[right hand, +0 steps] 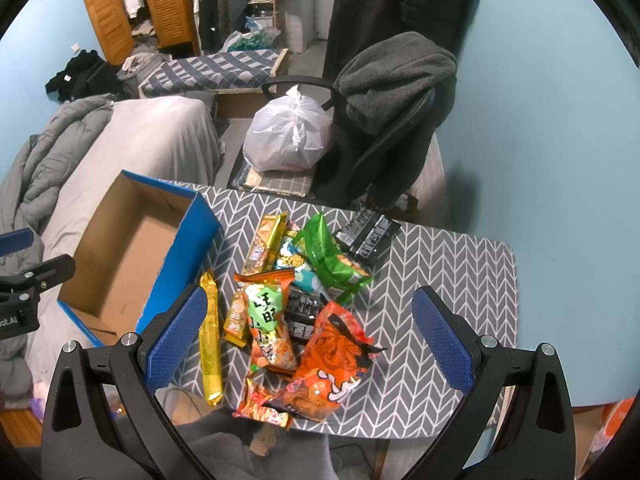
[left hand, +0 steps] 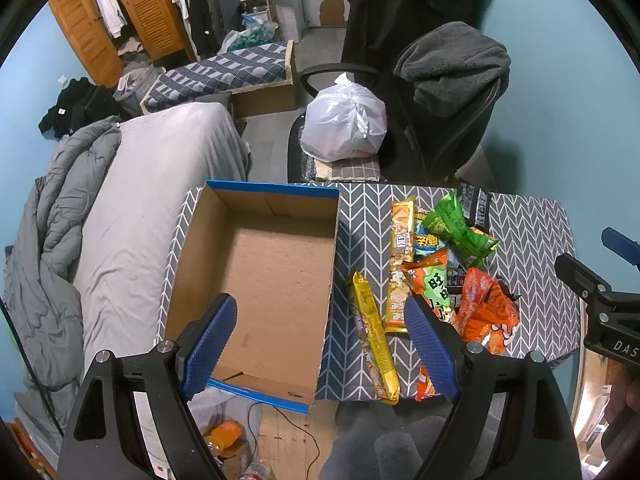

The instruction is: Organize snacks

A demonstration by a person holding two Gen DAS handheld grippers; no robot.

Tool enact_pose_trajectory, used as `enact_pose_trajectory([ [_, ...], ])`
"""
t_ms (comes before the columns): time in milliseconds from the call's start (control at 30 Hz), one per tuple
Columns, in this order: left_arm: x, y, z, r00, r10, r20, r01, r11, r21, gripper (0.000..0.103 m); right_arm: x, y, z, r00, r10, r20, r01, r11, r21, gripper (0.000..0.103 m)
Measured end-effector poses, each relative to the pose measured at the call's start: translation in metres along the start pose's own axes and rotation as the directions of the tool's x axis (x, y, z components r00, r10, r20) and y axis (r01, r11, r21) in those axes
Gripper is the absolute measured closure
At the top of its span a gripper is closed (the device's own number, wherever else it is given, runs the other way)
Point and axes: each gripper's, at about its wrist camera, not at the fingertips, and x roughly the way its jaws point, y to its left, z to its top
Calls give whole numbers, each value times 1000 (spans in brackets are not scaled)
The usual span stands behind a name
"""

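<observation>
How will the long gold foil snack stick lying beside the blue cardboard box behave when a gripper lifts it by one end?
The long gold foil snack stick looks narrow and soft-wrapped, so it would likely sag if lifted by one end. Its glossy film may slip between the pads. It lies flat, apart from the pile, so rolling seems unlikely.

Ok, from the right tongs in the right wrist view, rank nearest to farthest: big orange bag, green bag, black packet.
1. big orange bag, just ahead of the right tongs, near table edge.
2. green bag, mid-pile.
3. black packet, far side by the chair.
</observation>
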Motion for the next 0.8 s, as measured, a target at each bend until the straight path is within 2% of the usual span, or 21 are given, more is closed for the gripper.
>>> enact_pose_trajectory([
  [800,1,-9,-1,1000,-1,-6,1,1000,4,16,-1,-8,0,1000,8,-5,-8,1000,1,2],
])
